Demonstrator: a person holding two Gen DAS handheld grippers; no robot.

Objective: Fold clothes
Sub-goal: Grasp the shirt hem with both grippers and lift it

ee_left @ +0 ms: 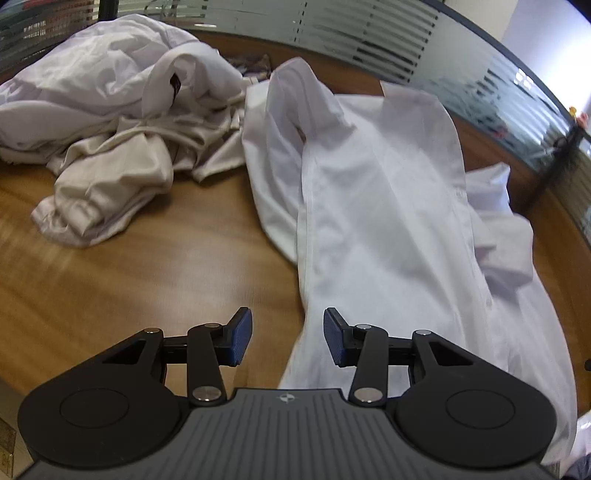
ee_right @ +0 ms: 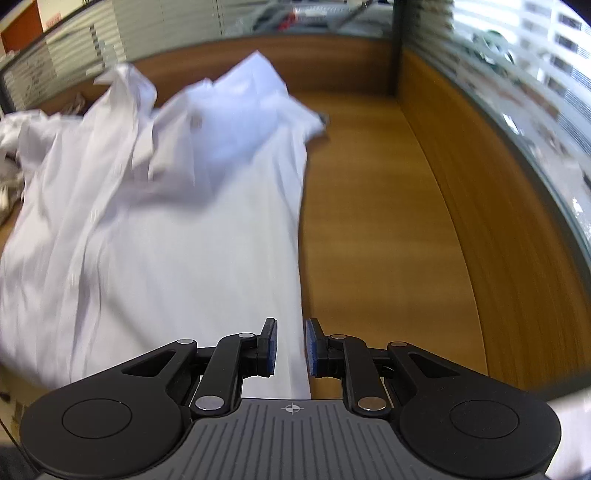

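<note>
A wooden table (ee_left: pixel 122 266) fills both views, closed in at its far edge and right side by low wooden walls (ee_right: pixel 480 192) topped with striped glass panels (ee_left: pixel 369 33).

A white shirt (ee_left: pixel 376 206) lies lengthwise down the table, its collar end toward the far edge and its hem running to the near edge, under both grippers. Its upper part is rumpled, with folds of cloth standing up near the far edge. In the right wrist view, which is blurred, the shirt (ee_right: pixel 177 229) covers the left half of the table and its long straight side runs down the middle, bare wood to the right of it.

A heap of crumpled white and cream clothes (ee_left: pixel 110 122) sits at the far left corner, touching the shirt's upper left side.

The left gripper (ee_left: pixel 288 341) hangs above the shirt's near left edge, jaws moderately wide with nothing between them.

The right gripper (ee_right: pixel 290 347) hangs over the shirt's straight right side, jaws narrowly parted, pads clear of the cloth.
</note>
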